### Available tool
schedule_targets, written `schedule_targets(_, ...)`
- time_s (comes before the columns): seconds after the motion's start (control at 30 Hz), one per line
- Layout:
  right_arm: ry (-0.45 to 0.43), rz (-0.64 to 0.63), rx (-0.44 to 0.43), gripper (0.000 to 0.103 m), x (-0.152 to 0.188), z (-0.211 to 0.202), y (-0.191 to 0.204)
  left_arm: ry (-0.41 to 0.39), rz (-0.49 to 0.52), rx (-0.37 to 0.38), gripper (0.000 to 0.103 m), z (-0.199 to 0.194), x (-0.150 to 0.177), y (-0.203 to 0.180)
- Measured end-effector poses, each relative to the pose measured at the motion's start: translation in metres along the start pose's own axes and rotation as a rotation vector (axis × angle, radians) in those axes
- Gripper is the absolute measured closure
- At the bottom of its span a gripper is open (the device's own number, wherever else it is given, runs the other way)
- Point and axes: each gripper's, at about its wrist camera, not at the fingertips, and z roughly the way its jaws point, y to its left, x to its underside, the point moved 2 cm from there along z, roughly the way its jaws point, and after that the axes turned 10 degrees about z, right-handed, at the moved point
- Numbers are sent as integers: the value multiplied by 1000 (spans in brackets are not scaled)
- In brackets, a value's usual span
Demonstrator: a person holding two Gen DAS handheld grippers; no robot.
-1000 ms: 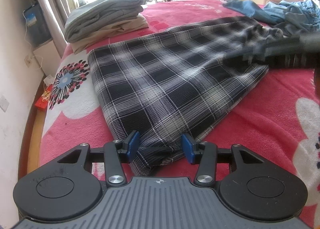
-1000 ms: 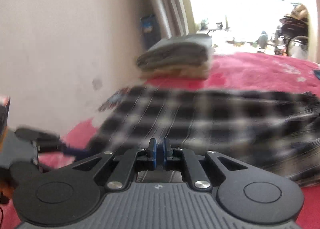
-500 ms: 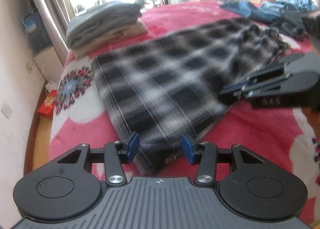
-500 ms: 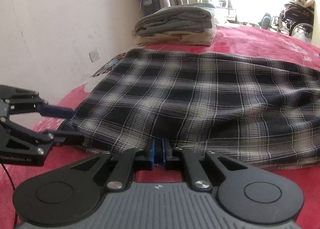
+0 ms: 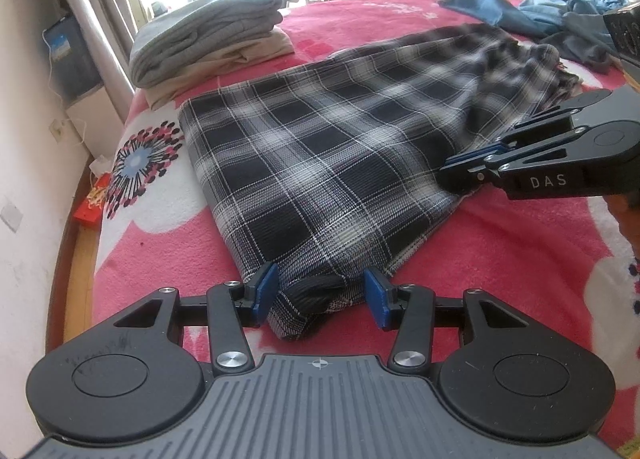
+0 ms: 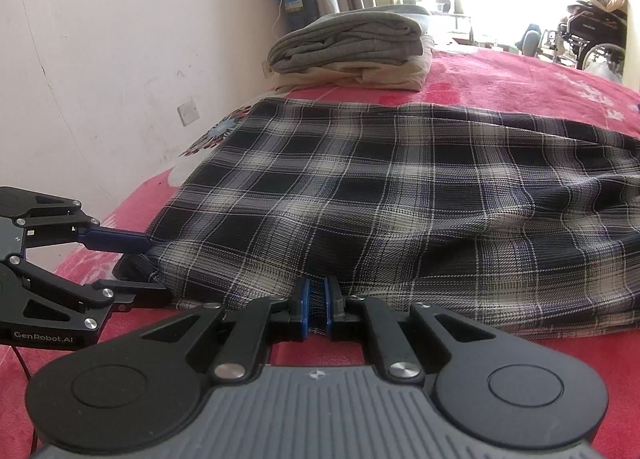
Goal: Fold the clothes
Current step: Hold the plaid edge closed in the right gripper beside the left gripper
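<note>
Far end of plaid garment (image 5: pixel 340 147) was cut by right edge in right wrist view, blurred toward far end in left wrist view. Its near corner was partly hidden behind left gripper (image 5: pixel 320 295). Right gripper (image 6: pixel 316 309) pads met at cloth edge; whether fabric was pinched between them could not be told. Its body ran off right edge in left wrist view. Blue clothes pile (image 5: pixel 560 19) was cut at right. Window area was overexposed, details lost.

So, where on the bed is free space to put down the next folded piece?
Bare pink blanket lies free right of the plaid garment. The far-left corner holds the folded pile; the far-right corner is crowded with blue clothes.
</note>
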Motion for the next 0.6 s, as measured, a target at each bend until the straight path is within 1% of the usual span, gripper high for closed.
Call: schedule_targets(0.6,0,3,-1,95,1,0,-1,1,-6,1,56,0,-1,0)
